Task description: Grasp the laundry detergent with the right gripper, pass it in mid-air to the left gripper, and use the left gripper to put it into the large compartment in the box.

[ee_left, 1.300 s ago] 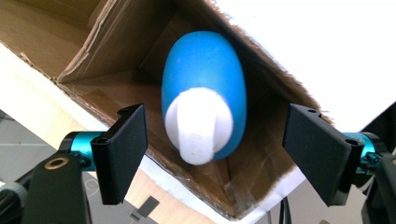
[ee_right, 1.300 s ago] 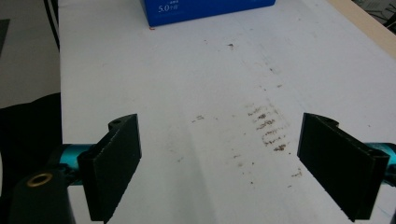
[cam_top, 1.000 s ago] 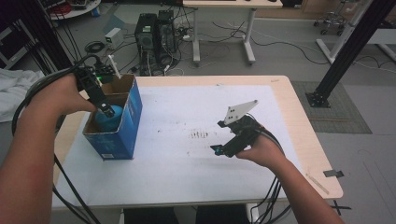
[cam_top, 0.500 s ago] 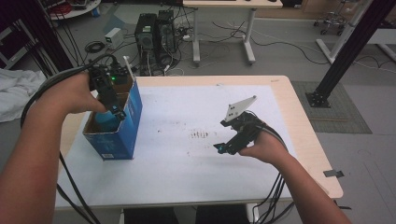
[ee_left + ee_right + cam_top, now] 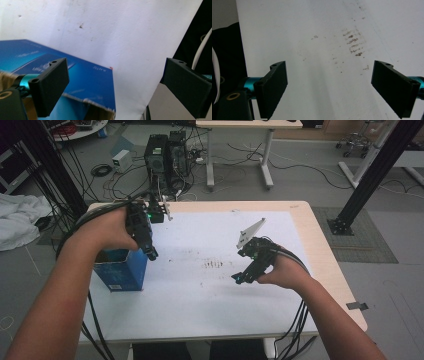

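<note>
Two grippers are over the table, each held in one of the person's hands, and both have their jaws spread wide with nothing between them. The left gripper point(image 5: 150, 251) hangs above the right edge of the blue box point(image 5: 122, 272), jaws pointing down toward the white sheet point(image 5: 200, 290). In the left gripper view point(image 5: 115, 82) one jaw sits over the box's blue side point(image 5: 90, 82) and its torn cardboard rim, the other over the sheet's edge with dark floor beyond. The right gripper point(image 5: 242, 277) is held low above the middle of the sheet, well apart from the box, its grey plate point(image 5: 250, 231) sticking up behind it. In the right gripper view point(image 5: 328, 87) the jaws frame bare sheet marked with brown smudges point(image 5: 354, 43). Those smudges point(image 5: 214, 264) lie between the two grippers. Cables point(image 5: 300, 320) trail off the near edge of the table point(image 5: 327, 270). Beyond the table stand computer towers point(image 5: 167, 155) among loose wires.
</note>
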